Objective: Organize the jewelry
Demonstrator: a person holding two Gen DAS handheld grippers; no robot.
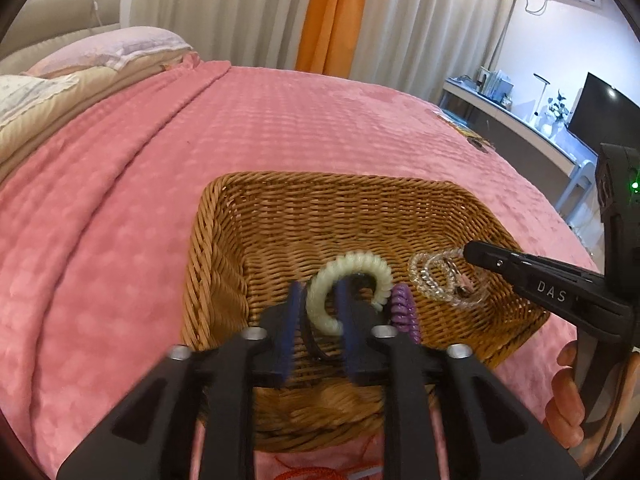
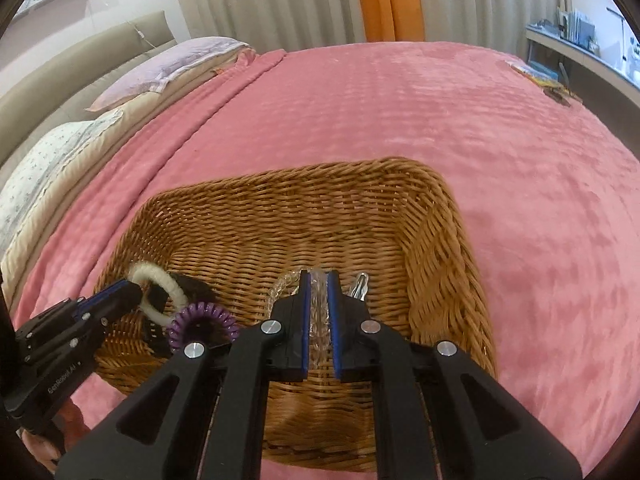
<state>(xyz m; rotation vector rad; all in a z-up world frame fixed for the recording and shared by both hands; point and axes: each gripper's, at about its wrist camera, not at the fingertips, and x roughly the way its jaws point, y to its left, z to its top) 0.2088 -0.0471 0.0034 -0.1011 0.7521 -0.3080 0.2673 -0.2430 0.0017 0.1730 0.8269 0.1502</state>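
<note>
A wicker basket (image 1: 280, 208) (image 2: 436, 224) sits on the pink bedspread. Inside lie a cream coil hair tie (image 1: 352, 268) (image 2: 176, 280), a purple coil hair tie (image 1: 404, 308) (image 2: 200, 320), a black band (image 1: 310, 340), clear coil bands (image 1: 440, 284) (image 2: 320, 320) and a small metal clip (image 2: 358, 288). My left gripper (image 1: 320, 300) (image 2: 132, 292) is open, its fingers astride the cream hair tie. My right gripper (image 2: 319, 280) (image 1: 472, 250) is down in the basket, jaws narrowly apart around the clear coil bands.
The pink bedspread (image 1: 280, 120) stretches all around the basket. Pillows (image 1: 100, 52) lie at the far left. A red cord (image 1: 312, 474) lies at the near edge. Small items (image 2: 540, 76) lie at the bed's far right corner. A desk with a monitor (image 1: 600, 108) stands right.
</note>
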